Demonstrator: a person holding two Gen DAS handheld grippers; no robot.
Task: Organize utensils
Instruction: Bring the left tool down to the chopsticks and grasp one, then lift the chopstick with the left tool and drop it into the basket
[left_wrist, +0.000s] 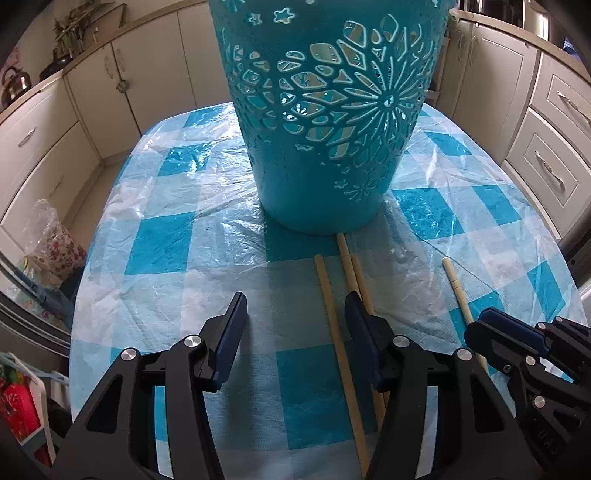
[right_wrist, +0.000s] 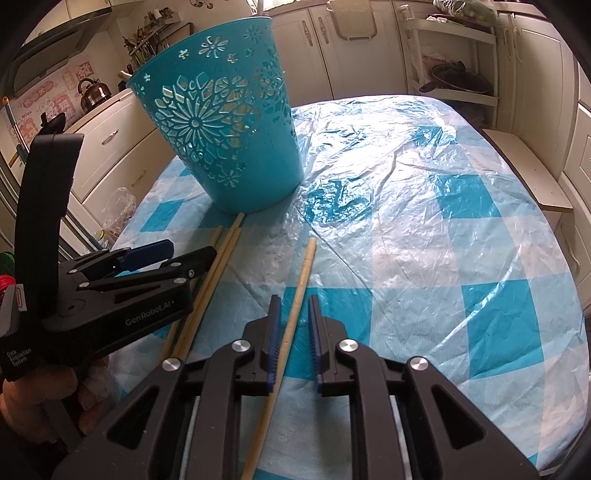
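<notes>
**Four chopsticks, one teal basket, two grippers**

While I was squinting for text, the only clear branding was "GenRobot.AI" printed on the side of the left gripper (right_wrist: 147, 254), plus a small "Data Acquisition System" label lower on its handle. Some pink wall stickers (right_wrist: 48, 99) by the kettle (right_wrist: 94, 92) had writing too, but it was too small to read.

Count-wise: four wooden chopsticks, all lying flat on the blue-and-white checked tablecloth (right_wrist: 461, 229) just in front of one teal cut-out basket (left_wrist: 325, 110). Three chopsticks (left_wrist: 351, 280) sat close together, and the tip of one touched the basket's base. The fourth chopstick (right_wrist: 295, 314) lay apart to the right.

The left gripper's jaws stood apart around one of the three, not pinching it. The right gripper (right_wrist: 293, 325) had its jaws slightly apart with the lone chopstick between them, pads not pressing.
</notes>
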